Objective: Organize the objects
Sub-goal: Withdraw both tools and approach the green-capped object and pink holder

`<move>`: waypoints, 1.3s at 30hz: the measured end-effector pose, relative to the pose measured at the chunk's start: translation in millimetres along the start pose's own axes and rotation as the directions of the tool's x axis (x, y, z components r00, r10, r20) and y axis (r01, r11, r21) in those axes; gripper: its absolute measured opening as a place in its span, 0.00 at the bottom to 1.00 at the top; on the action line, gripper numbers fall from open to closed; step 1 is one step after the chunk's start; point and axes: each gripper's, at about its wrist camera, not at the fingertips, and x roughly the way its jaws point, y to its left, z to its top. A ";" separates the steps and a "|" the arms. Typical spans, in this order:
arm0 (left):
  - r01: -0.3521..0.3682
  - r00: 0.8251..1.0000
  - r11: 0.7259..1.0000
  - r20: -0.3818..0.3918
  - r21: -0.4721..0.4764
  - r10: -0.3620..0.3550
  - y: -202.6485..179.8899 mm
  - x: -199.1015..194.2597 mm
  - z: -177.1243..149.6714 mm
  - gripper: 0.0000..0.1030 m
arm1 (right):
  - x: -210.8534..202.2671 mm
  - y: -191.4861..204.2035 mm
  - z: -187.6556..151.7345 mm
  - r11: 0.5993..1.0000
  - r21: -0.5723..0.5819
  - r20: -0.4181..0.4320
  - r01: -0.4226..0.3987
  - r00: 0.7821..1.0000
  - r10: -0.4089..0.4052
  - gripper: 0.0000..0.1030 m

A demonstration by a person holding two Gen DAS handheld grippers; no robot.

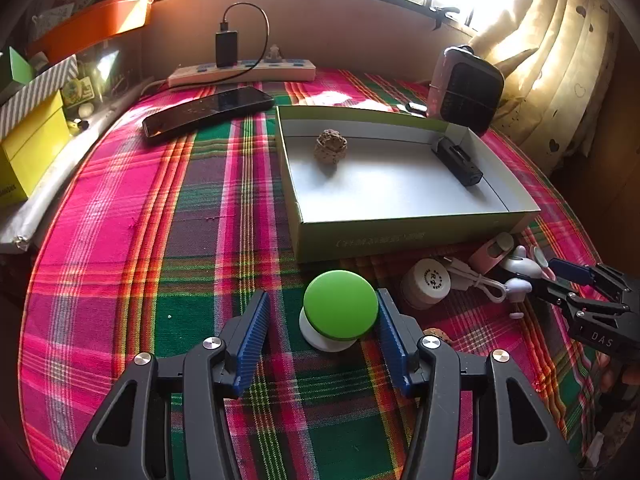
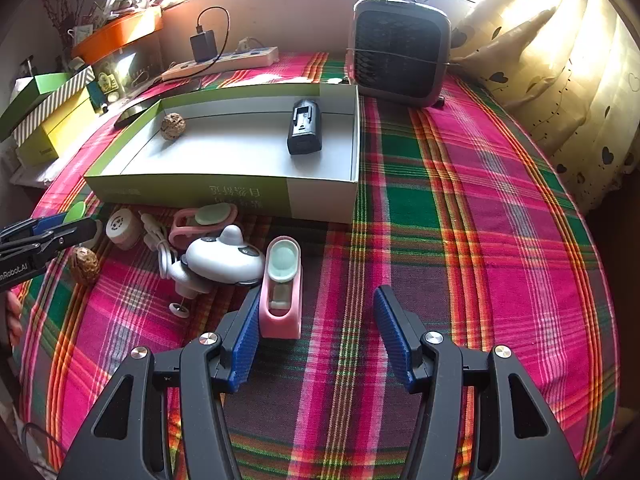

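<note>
A shallow green-and-white box (image 1: 400,228) (image 2: 192,190) lies on the plaid cloth and holds a walnut (image 1: 330,146) (image 2: 173,126) and a black clip-like device (image 1: 460,160) (image 2: 305,132). My left gripper (image 1: 322,320) is open, with a green-lidded white jar (image 1: 340,306) between its fingers, touching the right one. My right gripper (image 2: 316,320) is open; a pink case (image 2: 282,296) stands against its left finger. In front of the box lie a small white jar (image 1: 426,282) (image 2: 120,228), a white panda gadget (image 2: 224,258), a white cable (image 1: 476,278), a second pink case (image 2: 204,218) and another walnut (image 2: 84,266).
A black phone (image 1: 208,110), a power strip (image 1: 240,72) with a charger, and a small fan heater (image 2: 398,48) stand at the back. Yellow and striped boxes (image 1: 32,140) are stacked at the left. Curtains (image 2: 560,80) hang at the right.
</note>
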 end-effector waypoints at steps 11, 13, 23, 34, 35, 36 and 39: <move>-0.027 1.000 1.000 0.003 0.004 0.027 -0.9 4.4 3.5 0.50 | 5.3 -3.1 7.7 1.000 -0.002 0.008 0.001 1.000 -0.001 0.54; -0.030 1.000 1.000 0.004 0.008 0.030 -1.8 4.5 3.9 0.50 | 5.5 -3.5 8.2 1.000 0.000 0.011 0.001 1.000 -0.001 0.54; -0.037 0.999 0.999 0.015 -0.028 0.037 5.3 6.8 7.0 0.50 | 4.4 -5.7 7.6 1.000 0.004 0.022 -0.002 1.000 0.002 0.52; -0.039 0.999 0.999 0.017 -0.028 0.039 7.3 7.0 7.0 0.50 | 3.1 -12.3 7.7 1.000 0.020 0.029 0.008 1.000 -0.008 0.37; -0.041 0.999 0.999 0.016 -0.026 0.041 7.2 7.1 7.0 0.50 | 3.4 -12.6 7.8 1.000 0.021 0.029 0.009 1.000 -0.010 0.36; -0.043 0.999 0.999 0.015 -0.024 0.044 6.3 7.4 7.0 0.50 | 3.2 -13.1 7.7 1.000 0.021 0.029 0.010 1.000 -0.010 0.35; -0.051 0.999 0.999 0.016 -0.019 0.051 4.9 7.6 6.8 0.50 | 2.9 -14.3 7.1 1.000 0.023 0.031 0.011 0.999 -0.011 0.29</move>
